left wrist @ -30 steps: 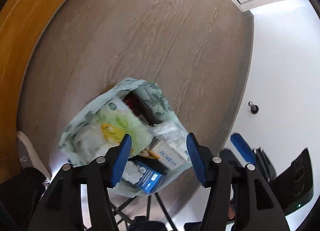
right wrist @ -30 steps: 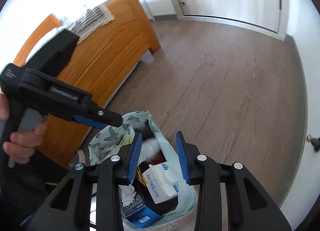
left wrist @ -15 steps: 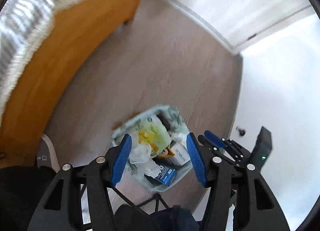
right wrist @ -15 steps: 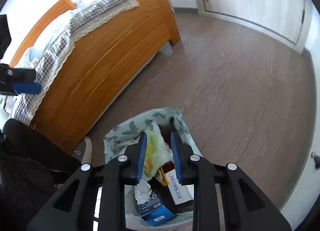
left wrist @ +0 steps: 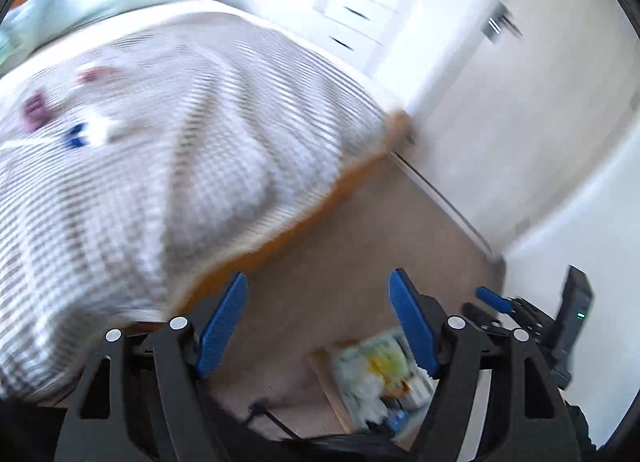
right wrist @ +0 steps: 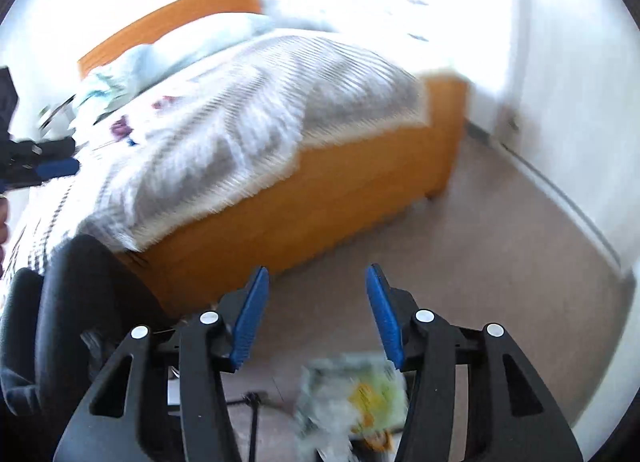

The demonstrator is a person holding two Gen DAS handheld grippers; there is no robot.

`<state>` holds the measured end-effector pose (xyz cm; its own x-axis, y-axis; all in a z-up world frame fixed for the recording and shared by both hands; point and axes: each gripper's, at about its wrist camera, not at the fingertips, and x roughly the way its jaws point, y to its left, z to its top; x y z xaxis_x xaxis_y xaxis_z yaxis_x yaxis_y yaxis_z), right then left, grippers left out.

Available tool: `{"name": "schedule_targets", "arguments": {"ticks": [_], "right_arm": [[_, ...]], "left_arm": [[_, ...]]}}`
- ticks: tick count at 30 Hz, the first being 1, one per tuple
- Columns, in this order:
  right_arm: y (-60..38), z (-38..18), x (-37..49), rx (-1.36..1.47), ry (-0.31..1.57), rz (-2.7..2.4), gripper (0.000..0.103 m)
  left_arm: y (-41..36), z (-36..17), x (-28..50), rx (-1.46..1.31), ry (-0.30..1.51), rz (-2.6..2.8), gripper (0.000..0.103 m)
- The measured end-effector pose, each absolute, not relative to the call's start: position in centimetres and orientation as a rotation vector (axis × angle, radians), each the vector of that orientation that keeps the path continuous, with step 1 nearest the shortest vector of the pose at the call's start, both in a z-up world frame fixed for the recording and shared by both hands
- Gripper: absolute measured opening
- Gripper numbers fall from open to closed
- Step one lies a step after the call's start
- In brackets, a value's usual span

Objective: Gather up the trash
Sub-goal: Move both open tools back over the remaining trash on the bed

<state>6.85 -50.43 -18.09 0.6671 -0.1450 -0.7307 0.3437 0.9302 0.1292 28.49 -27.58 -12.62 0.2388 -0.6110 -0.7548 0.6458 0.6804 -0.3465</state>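
Note:
The trash bag, pale green with a leaf print and full of cartons and wrappers, stands on the floor low in both views. My left gripper hangs well above it; its jaws are opening with nothing between them. My right gripper is also high over the bag, jaws opening and empty. It shows at the right edge of the left wrist view. Small blurred scraps, purple, blue and white, lie on the bed's checked blanket.
A wooden bed frame fills the left and middle. Brown floor runs between the bed and a white wall with doors. The person's dark trouser legs are at lower left. A black cable lies on the floor beside the bag.
Both grippers have risen away from the bag and swung up toward the bed. The bag has shrunk to the bottom of both views. Both pairs of jaws stand wider than before.

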Motion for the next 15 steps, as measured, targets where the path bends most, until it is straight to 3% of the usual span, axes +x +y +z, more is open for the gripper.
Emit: {"name": "schedule_targets", "arguments": {"ticks": [9,15], "right_arm": [[-40.4,-14.9,24.1,0.061,0.776,-0.004,0.05],[-35.7,-15.2,30.9,0.017,0.78,0.099,0.05]], "left_arm": [[-13.3,-15.3,39.8,-0.205,1.039,-0.553,0.071],[-10.4,-17.1,46.3,-0.305,1.045,-0.54,0.069]]}}
